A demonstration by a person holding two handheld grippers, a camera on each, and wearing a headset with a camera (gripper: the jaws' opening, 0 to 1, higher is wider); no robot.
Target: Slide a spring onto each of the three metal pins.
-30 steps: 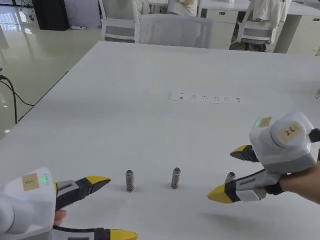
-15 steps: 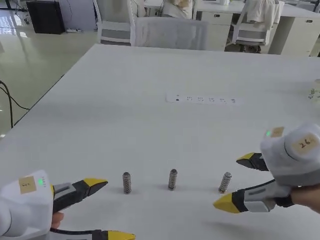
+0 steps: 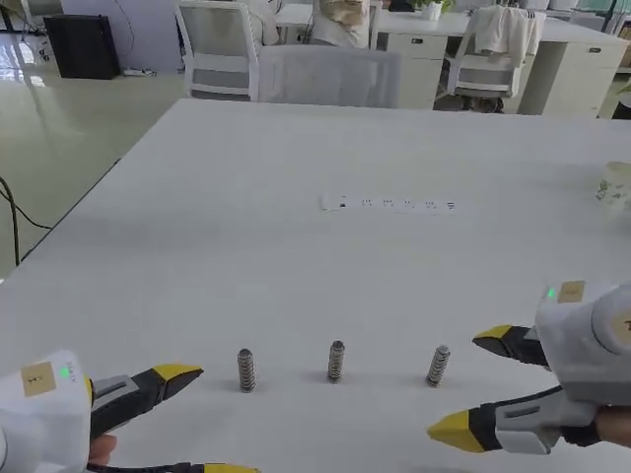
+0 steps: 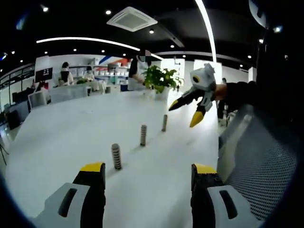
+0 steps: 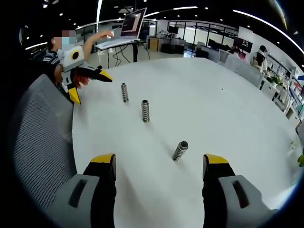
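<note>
I get bright, even light from ceiling strips [image 4: 209,28] and spots overhead. The white counter [image 3: 296,256] looks nearly washed out, and the springs [image 3: 336,362] cast only faint, soft shadows. Glare sheens the floor [image 3: 59,108] at the left. Both gripper views bow hard toward their edges; the head view is sharp.

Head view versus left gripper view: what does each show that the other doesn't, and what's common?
Head view: a power strip lying on the white table beyond the springs. Left gripper view: a potted plant and a ceiling vent. Both: three springs standing in a row, with the left gripper and right gripper open.
</note>
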